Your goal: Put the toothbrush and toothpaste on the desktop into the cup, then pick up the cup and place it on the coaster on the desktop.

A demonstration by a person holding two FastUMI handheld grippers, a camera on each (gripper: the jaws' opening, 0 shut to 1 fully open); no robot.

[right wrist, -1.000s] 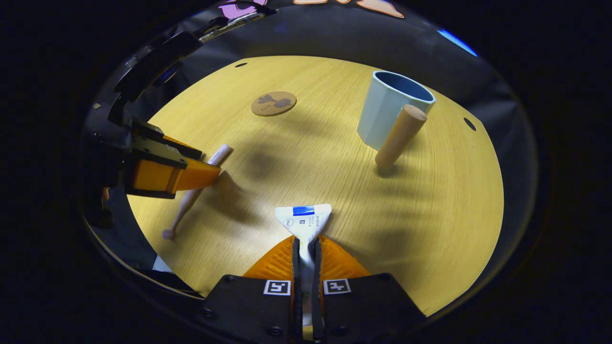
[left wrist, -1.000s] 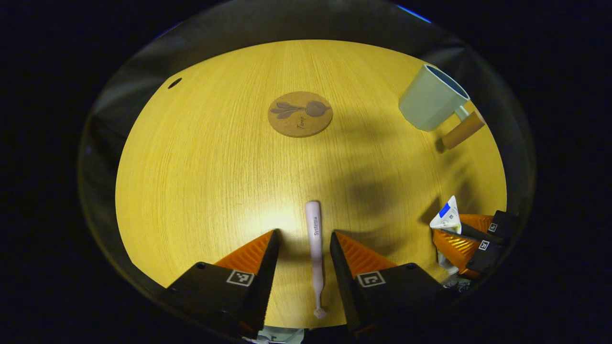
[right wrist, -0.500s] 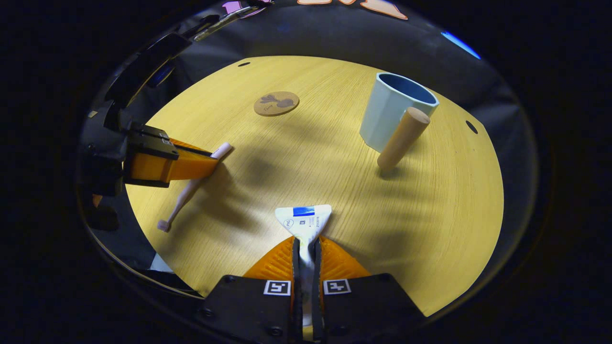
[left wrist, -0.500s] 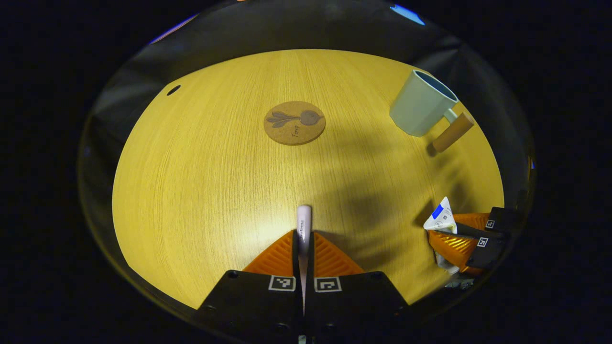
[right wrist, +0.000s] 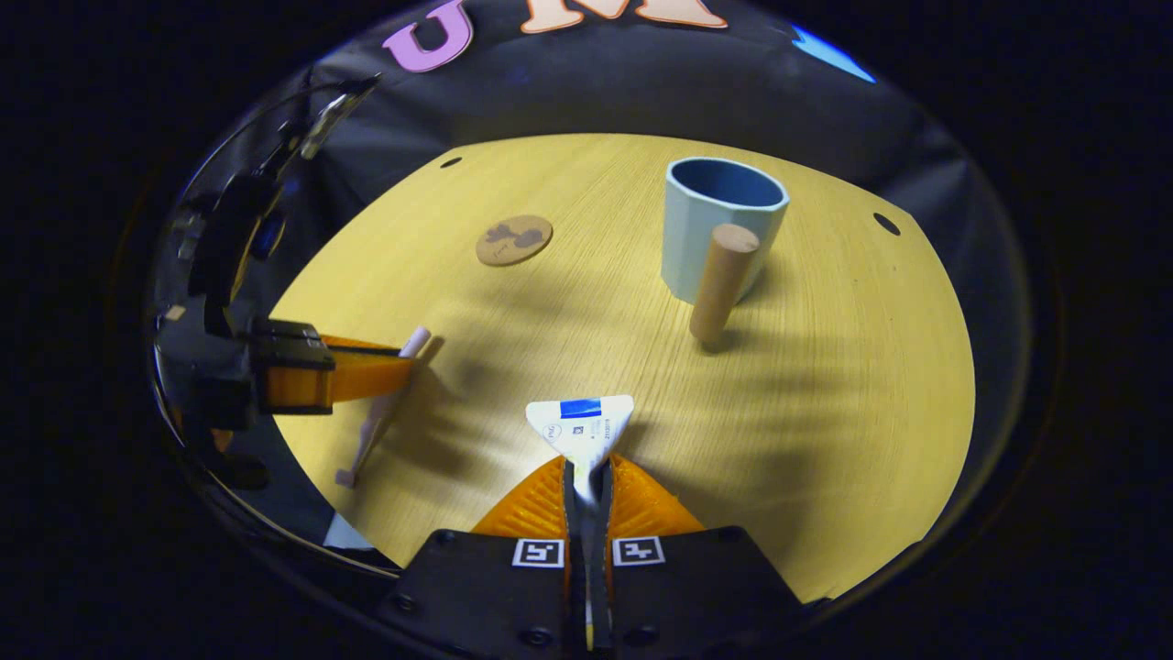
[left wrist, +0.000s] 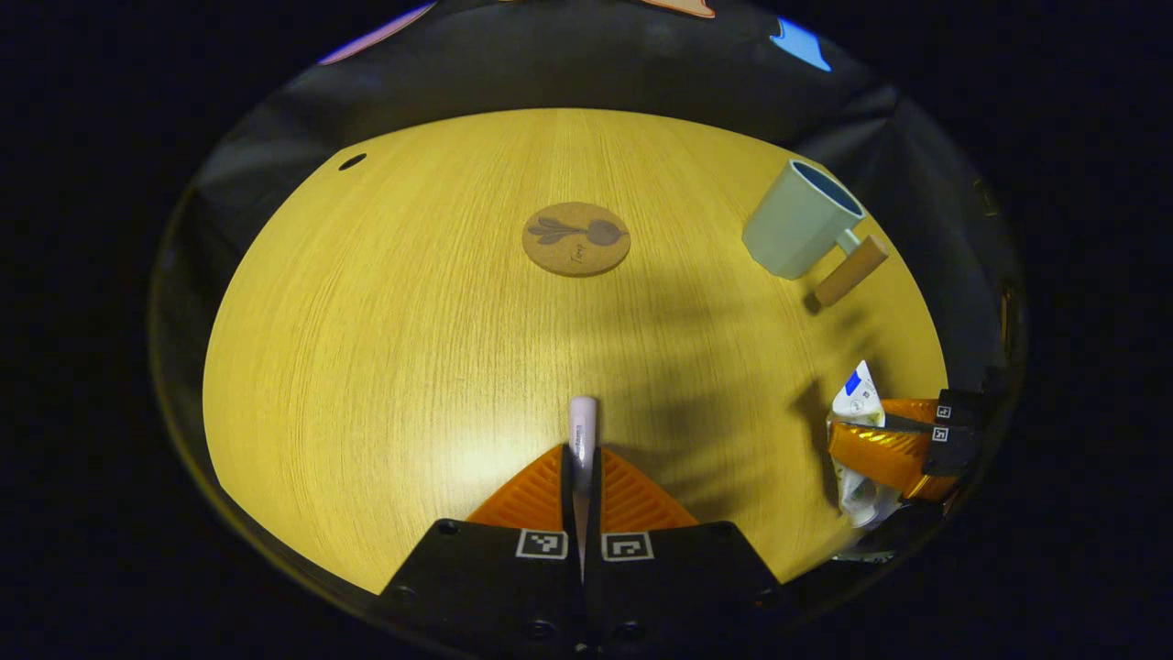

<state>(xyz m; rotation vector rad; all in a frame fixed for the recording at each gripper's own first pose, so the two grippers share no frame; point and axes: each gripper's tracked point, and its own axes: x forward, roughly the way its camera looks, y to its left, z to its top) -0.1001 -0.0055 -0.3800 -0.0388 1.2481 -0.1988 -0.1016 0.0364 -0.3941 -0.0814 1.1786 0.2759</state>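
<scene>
Wooden desktop [left wrist: 385, 348] is spanning both views, with the cork coaster [left wrist: 575, 239] lying bare at upper centre of the left gripper view. At lower centre there, the left gripper [left wrist: 583, 458] is clamping its fingers on the toothbrush [left wrist: 583, 423], whose handle end is projecting forward. At lower centre of the right gripper view, the right gripper [right wrist: 587, 472] is pinching the toothpaste [right wrist: 581, 425], crimped end forward. The cup [right wrist: 719, 225] is standing upright at upper right, its wooden handle [right wrist: 721, 281] facing the camera.

Dim booth; overhead light casts soft streaked shadows across the desktop [left wrist: 385, 348], edges bowed by fisheye, focus sharp.
</scene>
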